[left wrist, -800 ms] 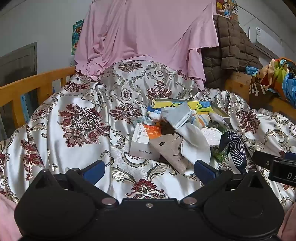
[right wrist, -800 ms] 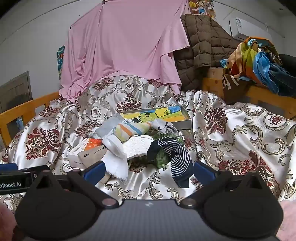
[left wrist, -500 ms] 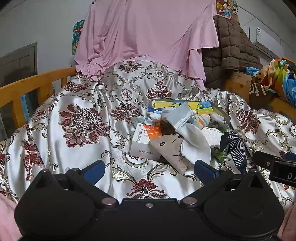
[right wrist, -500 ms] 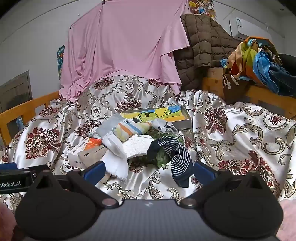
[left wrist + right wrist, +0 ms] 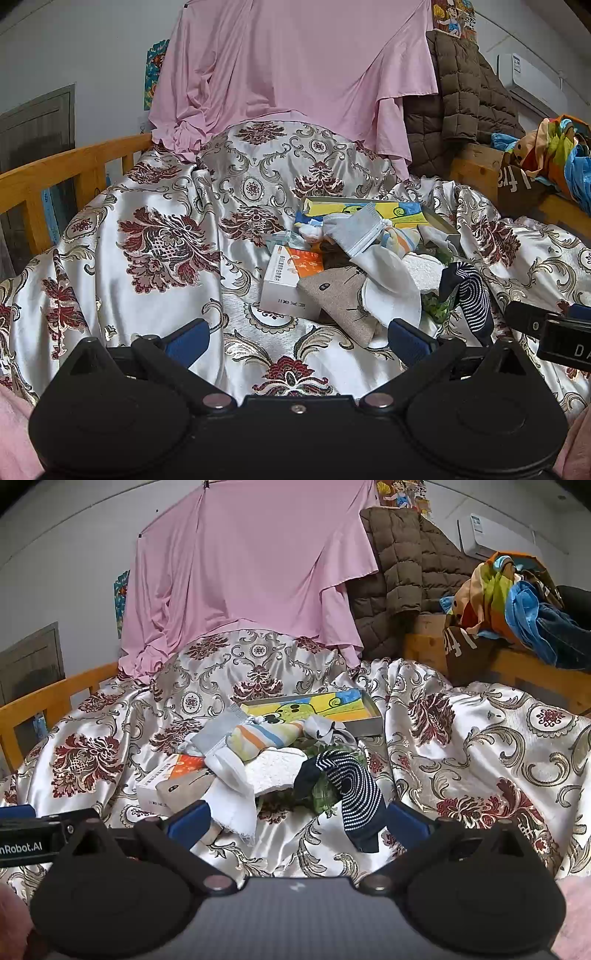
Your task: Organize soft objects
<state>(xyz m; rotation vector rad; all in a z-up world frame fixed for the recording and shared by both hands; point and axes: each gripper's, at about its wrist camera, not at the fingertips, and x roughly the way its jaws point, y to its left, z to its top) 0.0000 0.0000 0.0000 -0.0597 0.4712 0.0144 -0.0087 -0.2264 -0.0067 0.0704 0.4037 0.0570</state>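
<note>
A heap of soft things lies on the satin bedspread (image 5: 155, 295): a navy striped sock (image 5: 354, 794) (image 5: 472, 295), a white sock (image 5: 229, 782) (image 5: 388, 288), a beige sock (image 5: 340, 295), a pastel striped sock (image 5: 258, 738), a grey sock (image 5: 354, 232) and a white towel (image 5: 273, 768). A white and orange carton (image 5: 284, 280) lies at the heap's left. My left gripper (image 5: 295, 338) is open and empty, just short of the heap. My right gripper (image 5: 295, 818) is open and empty, with the navy sock's toe between its fingertips.
A flat box with a yellow cartoon lid (image 5: 314, 709) lies behind the heap. A pink sheet (image 5: 240, 572) and brown quilted jacket (image 5: 399, 572) hang at the back. Wooden rails (image 5: 55, 173) border the left; a clothes pile (image 5: 517, 602) sits on the right.
</note>
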